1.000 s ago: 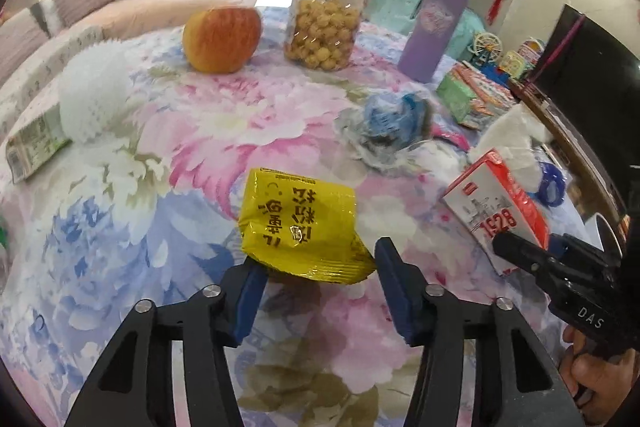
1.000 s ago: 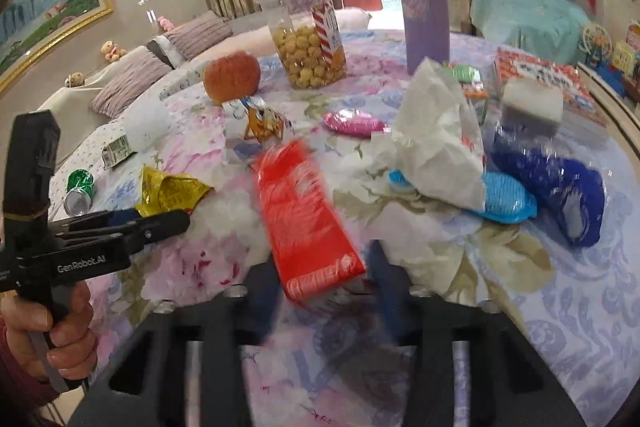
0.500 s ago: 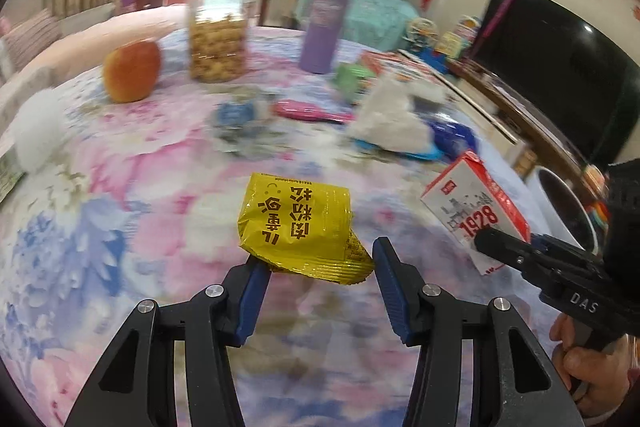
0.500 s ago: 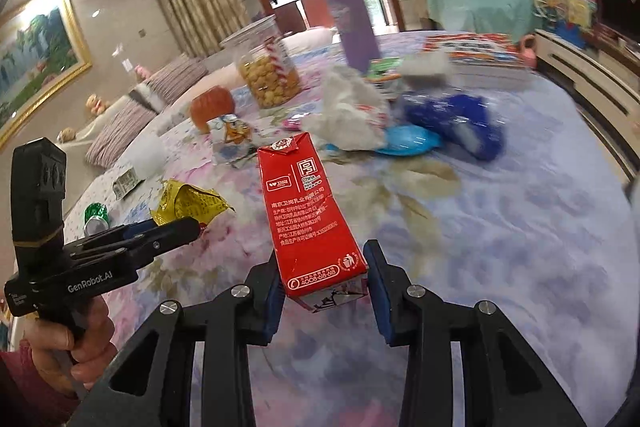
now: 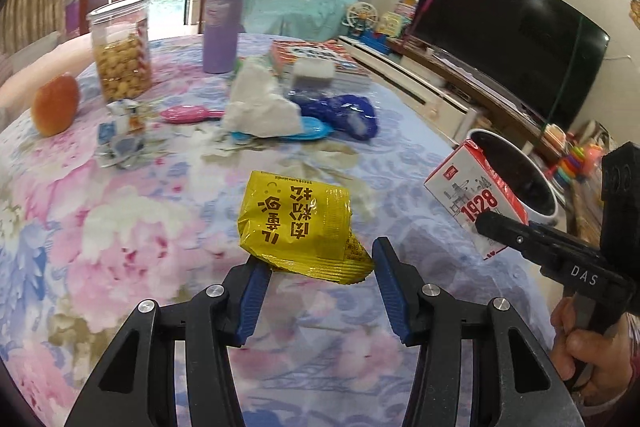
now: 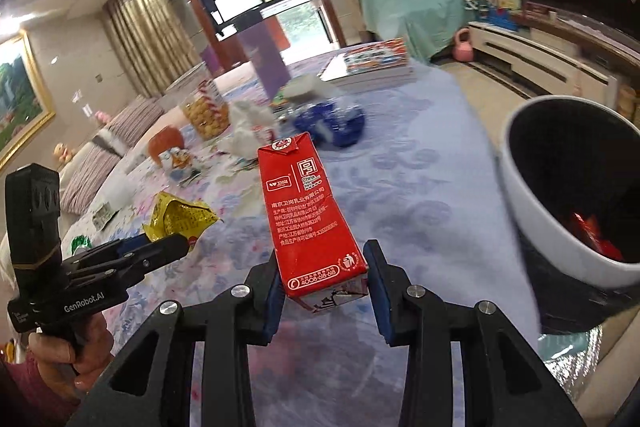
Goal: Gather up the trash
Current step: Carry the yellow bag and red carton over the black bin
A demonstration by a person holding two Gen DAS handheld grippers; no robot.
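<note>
My left gripper (image 5: 320, 259) is shut on a yellow snack wrapper (image 5: 296, 223), held above the flowered tablecloth (image 5: 120, 227). In the right wrist view the same wrapper (image 6: 176, 219) sticks out crumpled from the left gripper (image 6: 168, 245). My right gripper (image 6: 322, 269) is shut on a red milk carton (image 6: 308, 215), lifted off the table. In the left wrist view that carton (image 5: 474, 197) hangs at the right in front of the bin (image 5: 520, 179). The white bin with a black liner (image 6: 532, 195) stands past the table's right edge, red trash inside.
Farther back on the table lie a crumpled white tissue (image 5: 262, 103), a blue plastic bag (image 5: 344, 111), a pink brush (image 5: 188, 114), a small crumpled wrapper (image 5: 122, 135), an apple (image 5: 54, 105), a snack jar (image 5: 122, 51), a purple flask (image 5: 222, 23) and books (image 5: 316, 57). A TV (image 5: 508, 39) stands at the right.
Both grippers have swung to the right with their loads still held. The bin has come into view close on the right, and the carton now hangs near its rim.
</note>
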